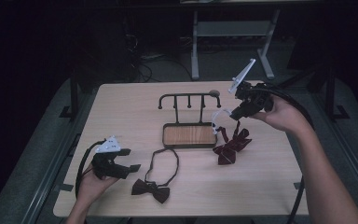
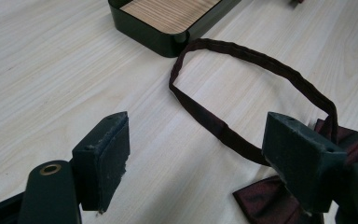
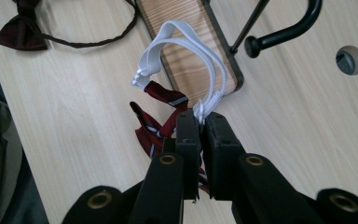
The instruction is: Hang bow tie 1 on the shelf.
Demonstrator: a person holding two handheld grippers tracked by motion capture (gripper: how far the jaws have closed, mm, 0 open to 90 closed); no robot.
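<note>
Black-jawed, our left gripper [image 1: 121, 165] hangs wide open and empty near the desk's [image 1: 121, 107] front-left corner. Just to its right lies a dark bow tie [image 1: 151, 190], its limp neck loop [image 2: 242, 93] the easy place to pinch. Mid-desk stands the hook rack [image 1: 189, 123]. Toward the right edge, our right gripper [image 3: 200, 122] is clamped on the white elastic [image 3: 186, 42] of a striped maroon bow tie [image 1: 231, 145]; light, floppy cloth, we judge.

Two bow ties and a hook stand on a pale wooden table [image 1: 121, 107]

The right gripper [image 1: 237, 113] lifts a striped dark red bow tie [image 1: 232, 145] by its white elastic strap [image 1: 218, 117] beside the black metal hook stand [image 1: 189, 133]; the left gripper [image 1: 129, 169] hovers left of a dark maroon bow tie [image 1: 151, 190] lying near.
</note>
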